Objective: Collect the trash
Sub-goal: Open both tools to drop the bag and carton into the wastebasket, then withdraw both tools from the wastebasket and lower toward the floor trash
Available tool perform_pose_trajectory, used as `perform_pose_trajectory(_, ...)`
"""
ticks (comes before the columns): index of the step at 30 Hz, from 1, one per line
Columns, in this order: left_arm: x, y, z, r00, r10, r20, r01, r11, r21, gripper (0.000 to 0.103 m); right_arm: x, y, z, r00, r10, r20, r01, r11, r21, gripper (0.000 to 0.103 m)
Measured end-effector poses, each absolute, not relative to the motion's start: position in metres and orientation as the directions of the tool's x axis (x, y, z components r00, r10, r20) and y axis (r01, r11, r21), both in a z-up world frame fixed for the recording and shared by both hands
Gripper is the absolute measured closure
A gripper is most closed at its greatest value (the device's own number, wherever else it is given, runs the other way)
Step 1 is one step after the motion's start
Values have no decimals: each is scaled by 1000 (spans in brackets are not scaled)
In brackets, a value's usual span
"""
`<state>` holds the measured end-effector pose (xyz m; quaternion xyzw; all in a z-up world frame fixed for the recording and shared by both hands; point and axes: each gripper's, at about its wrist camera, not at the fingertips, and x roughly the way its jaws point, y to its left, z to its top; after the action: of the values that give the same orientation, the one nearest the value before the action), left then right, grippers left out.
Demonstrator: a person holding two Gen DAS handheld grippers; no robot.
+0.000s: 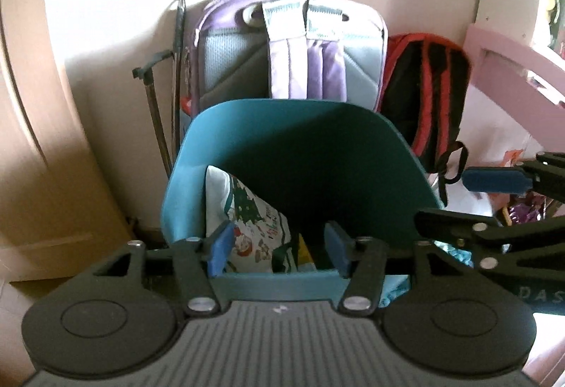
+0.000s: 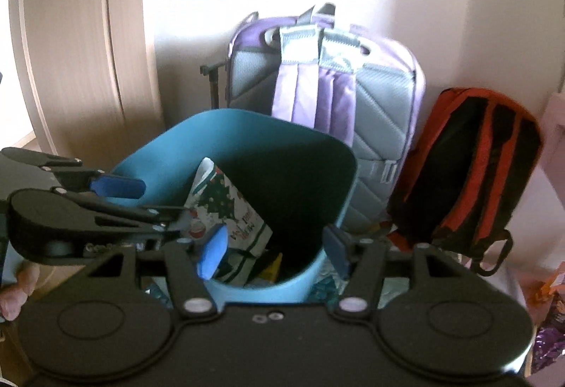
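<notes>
A teal waste bin (image 1: 183,175) (image 2: 159,146) stands on the floor straight ahead of both grippers. Inside it leans a white paper bag with a Christmas print (image 1: 254,221) (image 2: 226,203), with some yellow and dark scraps below it. My left gripper (image 1: 279,249) hangs over the bin's near rim, open, its blue pads (image 1: 220,247) apart with nothing pressed between them. My right gripper (image 2: 273,251) is likewise open over the rim and holds nothing. Each gripper shows in the other's view: the right one (image 1: 443,198) and the left one (image 2: 166,201).
Behind the bin, a purple and grey backpack (image 1: 293,51) (image 2: 325,76) leans on the wall, with a red and black backpack (image 1: 423,93) (image 2: 469,168) to its right. A wooden door (image 2: 77,51) stands left, pink furniture (image 1: 512,69) right. A hand (image 2: 14,291) shows at bottom left.
</notes>
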<state>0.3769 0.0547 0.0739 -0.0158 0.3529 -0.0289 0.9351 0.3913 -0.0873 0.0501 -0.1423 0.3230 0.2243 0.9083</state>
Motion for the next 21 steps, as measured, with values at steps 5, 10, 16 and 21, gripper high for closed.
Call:
perform_pose_trajectory(5, 344, 48, 89, 772, -72, -632, 59, 997, -42, 36, 356, -101, 69, 700, 347, -624, -513, 852, -102, 40)
perform_pose_trajectory(10, 310, 41, 96, 787, -83, -611, 75, 996, -38, 33, 319, -111, 81, 711, 363, -603, -519, 849, -102, 39)
perform_pose_trajectory(16, 269, 33, 96, 797, -95, -596, 87, 995, -43, 23, 281, -119, 83, 712, 369, -598, -529, 841, -111, 38)
perform_pose_trajectory(21, 238, 29, 85, 800, -97, -592, 87, 995, -45, 20, 250, -126, 70, 706, 377, -600, -540, 835, -111, 37)
